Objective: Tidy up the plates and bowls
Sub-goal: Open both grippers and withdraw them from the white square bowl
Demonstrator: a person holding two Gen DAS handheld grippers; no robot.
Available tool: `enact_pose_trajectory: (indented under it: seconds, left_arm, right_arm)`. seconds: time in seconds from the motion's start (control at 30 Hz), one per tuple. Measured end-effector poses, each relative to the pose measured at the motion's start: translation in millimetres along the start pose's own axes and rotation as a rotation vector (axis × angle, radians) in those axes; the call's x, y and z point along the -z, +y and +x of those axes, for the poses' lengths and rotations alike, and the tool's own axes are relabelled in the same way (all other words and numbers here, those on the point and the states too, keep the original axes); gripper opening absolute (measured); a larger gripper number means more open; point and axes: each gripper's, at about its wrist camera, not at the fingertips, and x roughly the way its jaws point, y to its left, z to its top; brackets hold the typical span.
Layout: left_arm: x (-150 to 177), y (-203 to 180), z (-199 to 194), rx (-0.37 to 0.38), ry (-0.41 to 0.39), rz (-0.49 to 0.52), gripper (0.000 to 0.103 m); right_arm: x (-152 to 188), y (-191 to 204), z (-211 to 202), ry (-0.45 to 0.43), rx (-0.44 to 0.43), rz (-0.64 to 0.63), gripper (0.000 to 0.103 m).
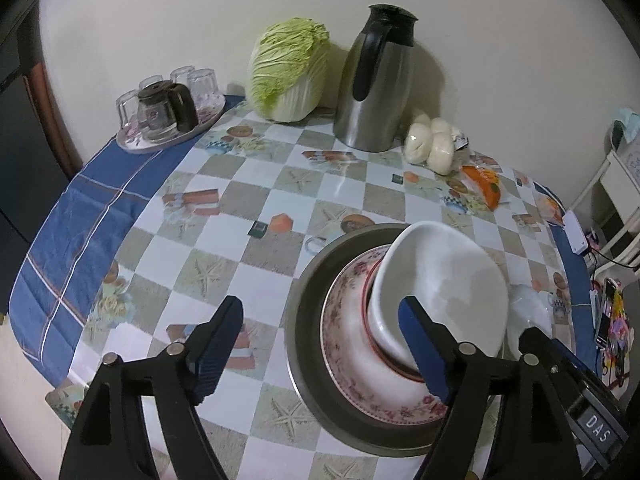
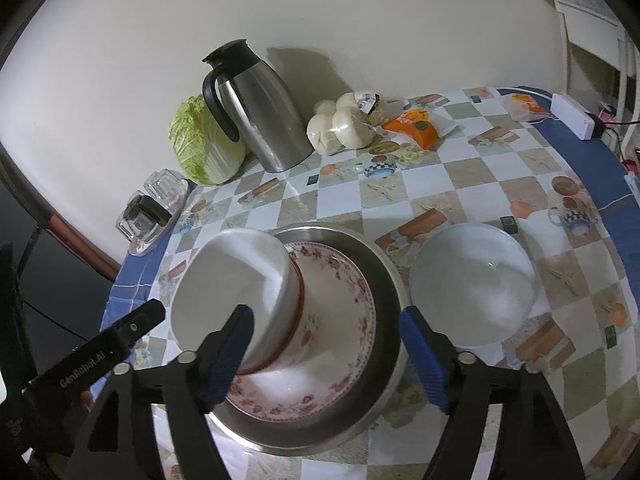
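Right wrist view: a white bowl (image 2: 236, 300) leans tilted in the floral plate (image 2: 340, 344), which sits in a steel basin (image 2: 384, 280); its mouth faces up and left. It lies just ahead of the right gripper (image 2: 324, 356), whose jaws stand wide and hold nothing, the left finger (image 2: 228, 356) just beside the bowl's wall. The left gripper (image 1: 320, 348) is equally open and empty, its right finger in front of the bowl. A second white bowl (image 2: 472, 284) sits empty beside the basin, nearer the right hand.

Glossy ceramic bowl (image 1: 440, 280), brushed metal basin (image 1: 304, 320)
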Motion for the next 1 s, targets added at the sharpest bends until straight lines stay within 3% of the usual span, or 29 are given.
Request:
enact_pose_trajectory:
  seconds: [0.03, 0.47, 1.0]
  left_arm:
    - [1.2, 1.0, 0.0, -0.002, 0.000, -0.003, 0.092]
    - [27.0, 10.3, -4.5, -0.016, 0.007, -0.051, 0.092]
    - [54.8, 1.2, -4.7, -0.052, 0.011, -0.053, 0.092]
  right_arm:
    - [0.9, -0.3, -0.6, -0.001, 0.005, -0.003, 0.086]
    - [17.8, -10.0, -10.3, 0.002, 0.036, -0.003, 0.100]
    - [33.2, -35.6, -21.6, 0.014, 0.046, 0.022, 0.103]
